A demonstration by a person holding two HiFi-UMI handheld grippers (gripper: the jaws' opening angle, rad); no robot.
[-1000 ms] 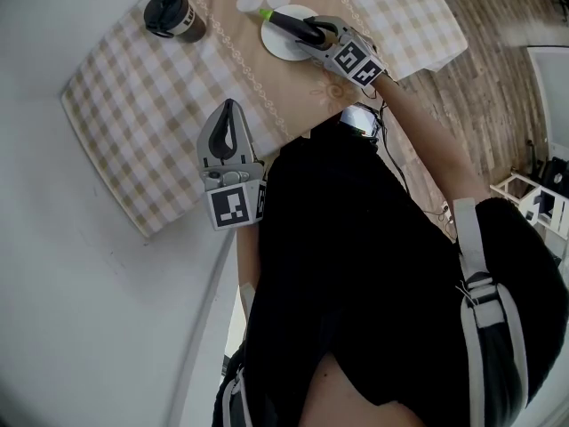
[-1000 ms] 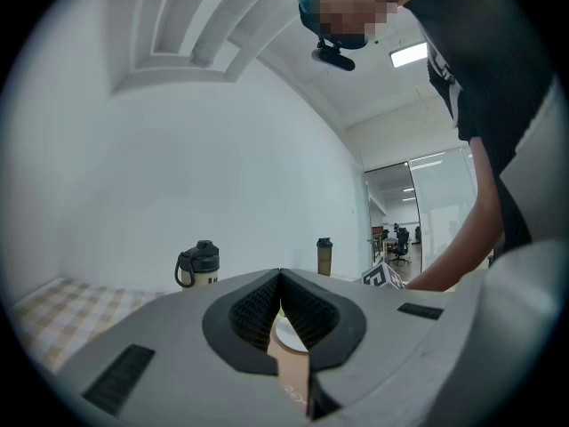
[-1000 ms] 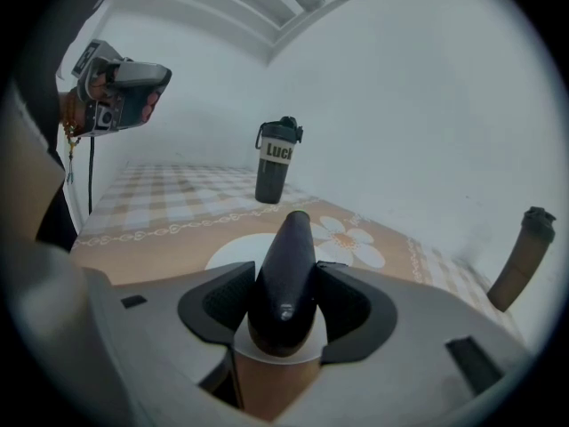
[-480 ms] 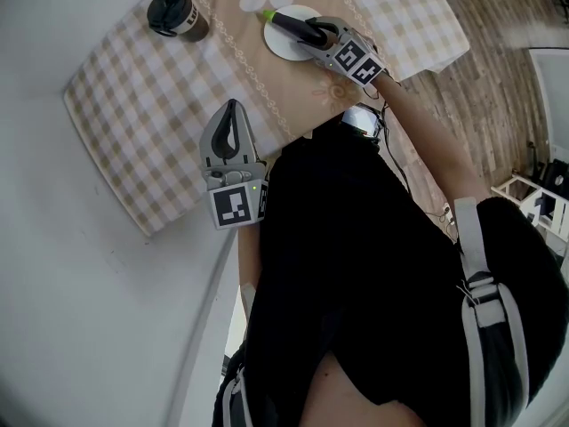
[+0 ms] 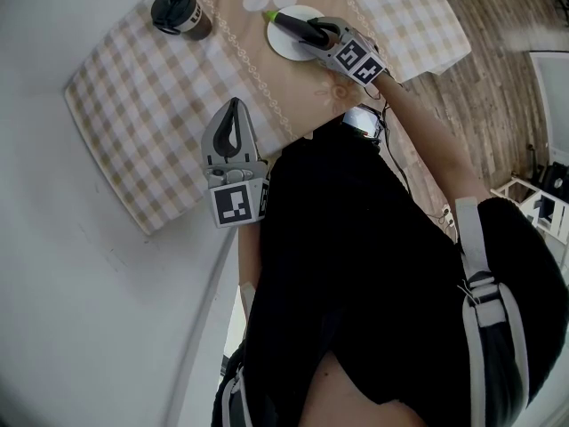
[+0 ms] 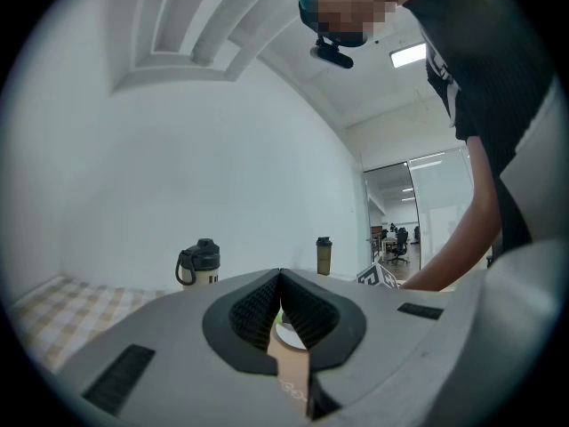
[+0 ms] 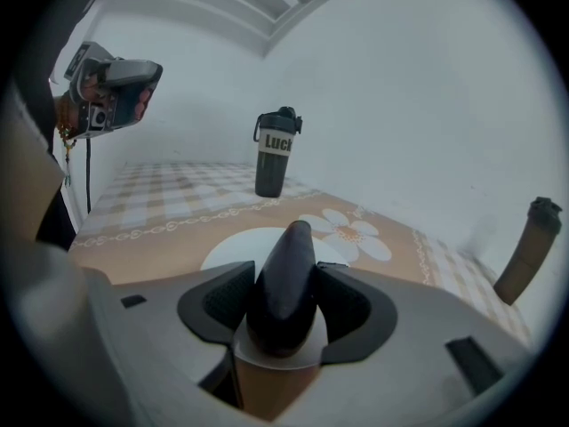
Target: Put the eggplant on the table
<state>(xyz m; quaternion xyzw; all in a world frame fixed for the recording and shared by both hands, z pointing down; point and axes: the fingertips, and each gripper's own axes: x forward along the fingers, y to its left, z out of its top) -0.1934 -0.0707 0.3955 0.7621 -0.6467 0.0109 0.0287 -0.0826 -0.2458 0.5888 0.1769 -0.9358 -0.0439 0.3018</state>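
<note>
Partly hidden within clamped jaws of right gripper [image 5: 307, 32], eggplant [image 5: 284, 20] over white plate [image 5: 283, 48]; left gripper [image 5: 233, 107] with jaws together.

Eggplant [image 5: 300, 28] seemingly on plate [image 5: 283, 46], bottle [image 5: 179, 12] left

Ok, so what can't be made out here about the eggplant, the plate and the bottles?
Whether the eggplant touches the plate: the right tongs cover it in the head view, and its own bulk hides its underside in the right gripper view.
The label of the dark bottle: its print curves out of sight in the right gripper view.
The second bottle: outside the head view, small and soft elsewhere.
</note>
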